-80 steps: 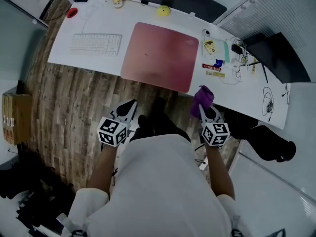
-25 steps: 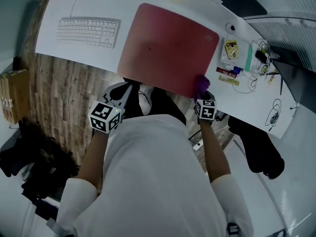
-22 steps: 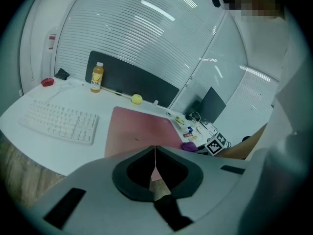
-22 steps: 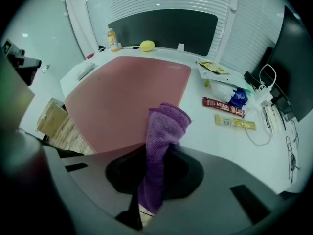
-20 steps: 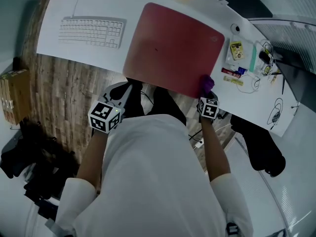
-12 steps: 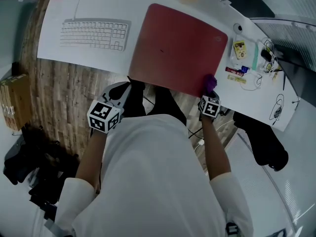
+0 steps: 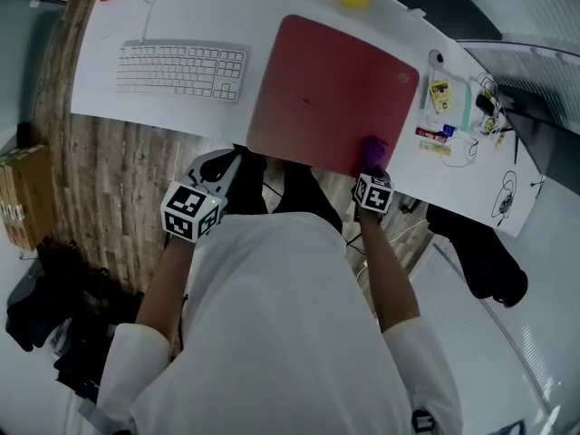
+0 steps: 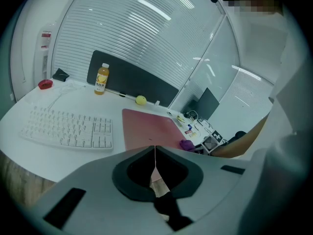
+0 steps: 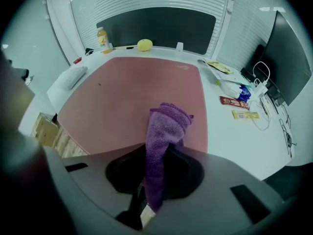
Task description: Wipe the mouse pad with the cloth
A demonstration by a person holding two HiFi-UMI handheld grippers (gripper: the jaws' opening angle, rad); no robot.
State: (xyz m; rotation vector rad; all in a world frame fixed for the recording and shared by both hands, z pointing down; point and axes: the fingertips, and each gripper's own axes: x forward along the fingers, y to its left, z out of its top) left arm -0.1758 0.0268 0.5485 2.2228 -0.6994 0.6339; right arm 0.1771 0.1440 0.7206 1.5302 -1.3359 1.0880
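Right gripper: jaws clamped on a purple cloth. The cloth's free end projects forward over the near right corner of the red mouse pad; contact with the pad cannot be confirmed.

Left gripper: jaws closed together, nothing between them, short of the pad's near left corner and off the desk.

Legible writing: none. The packets right of the pad carry print too small to read.

Right arm: extended forward towards the pad. Left arm: bent, drawn back.

A white keyboard lies left of the pad.
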